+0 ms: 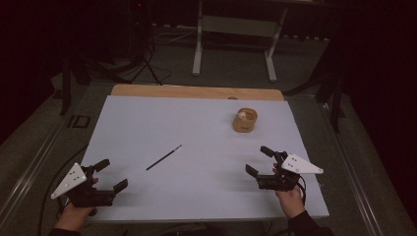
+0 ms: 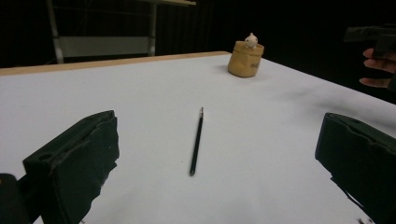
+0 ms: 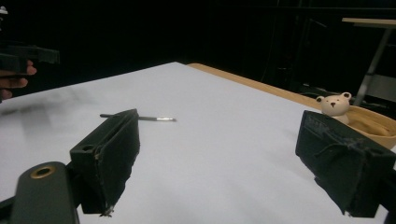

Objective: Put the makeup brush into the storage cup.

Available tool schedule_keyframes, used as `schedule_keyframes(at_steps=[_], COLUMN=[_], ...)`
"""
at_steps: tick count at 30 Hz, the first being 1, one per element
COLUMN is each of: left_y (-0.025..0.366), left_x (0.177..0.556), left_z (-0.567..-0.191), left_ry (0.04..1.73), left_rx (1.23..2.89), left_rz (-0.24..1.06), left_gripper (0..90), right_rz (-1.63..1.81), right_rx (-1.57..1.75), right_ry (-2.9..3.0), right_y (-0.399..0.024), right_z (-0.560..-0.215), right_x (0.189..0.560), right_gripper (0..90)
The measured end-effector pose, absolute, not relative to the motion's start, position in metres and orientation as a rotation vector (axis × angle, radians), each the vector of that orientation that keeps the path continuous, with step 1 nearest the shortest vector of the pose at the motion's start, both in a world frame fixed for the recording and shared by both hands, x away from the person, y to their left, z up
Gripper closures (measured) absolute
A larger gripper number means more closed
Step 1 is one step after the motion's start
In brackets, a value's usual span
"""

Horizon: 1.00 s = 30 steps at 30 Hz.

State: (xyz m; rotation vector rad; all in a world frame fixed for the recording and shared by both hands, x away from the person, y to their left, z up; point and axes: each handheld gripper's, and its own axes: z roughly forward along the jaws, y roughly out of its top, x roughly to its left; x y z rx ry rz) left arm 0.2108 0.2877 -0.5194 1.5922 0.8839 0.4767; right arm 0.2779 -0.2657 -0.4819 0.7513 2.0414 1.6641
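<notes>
A thin black pen (image 1: pixel 163 157) lies slantwise on the white table sheet (image 1: pixel 196 128), near its middle left; it also shows between the left jaws (image 2: pixel 196 141) and beyond the right gripper's left jaw (image 3: pixel 156 118). A tan wooden holder (image 1: pixel 245 120) with a small white bear figure (image 3: pixel 334 105) stands at the back right (image 2: pixel 245 59). My left gripper (image 1: pixel 111 175) hovers open over the front left corner, nothing between its jaws. At the front right my right gripper (image 1: pixel 259 161) is open and empty too.
A wooden table edge (image 1: pixel 196 91) runs along the back of the sheet. Beyond it stand a white metal frame (image 1: pixel 234 29) and a dark tripod (image 1: pixel 145 59) on grey carpet. Cables trail beside each hand.
</notes>
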Motion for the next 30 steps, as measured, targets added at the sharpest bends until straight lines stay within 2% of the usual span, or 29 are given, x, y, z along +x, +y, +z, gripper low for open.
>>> schedule_keyframes(at_steps=[13, 25, 28, 30], left_y=[0.285, 0.275, 0.272, 0.271], left_x=[0.21, 0.217, 0.224, 0.233], left_z=[-0.516, -0.493, -0.482, -0.472], left_ry=[0.876, 0.942, 0.977, 0.945], left_rx=[1.608, 1.624, 1.684, 1.731], left_rz=[0.479, 0.366, 0.367, 0.293], left_gripper=[0.0, 0.0, 0.0, 0.0], right_rz=[1.658, 1.677, 1.68, 1.68], right_rx=[0.749, 0.757, 0.758, 0.756], right_ry=[2.036, 2.016, 2.012, 2.013], right_y=[-0.267, -0.266, -0.266, -0.266], right_z=[-0.48, -0.478, -0.477, -0.477], right_x=[0.277, 0.276, 0.276, 0.276], right_gripper=[13.5, 13.5, 13.5, 13.5])
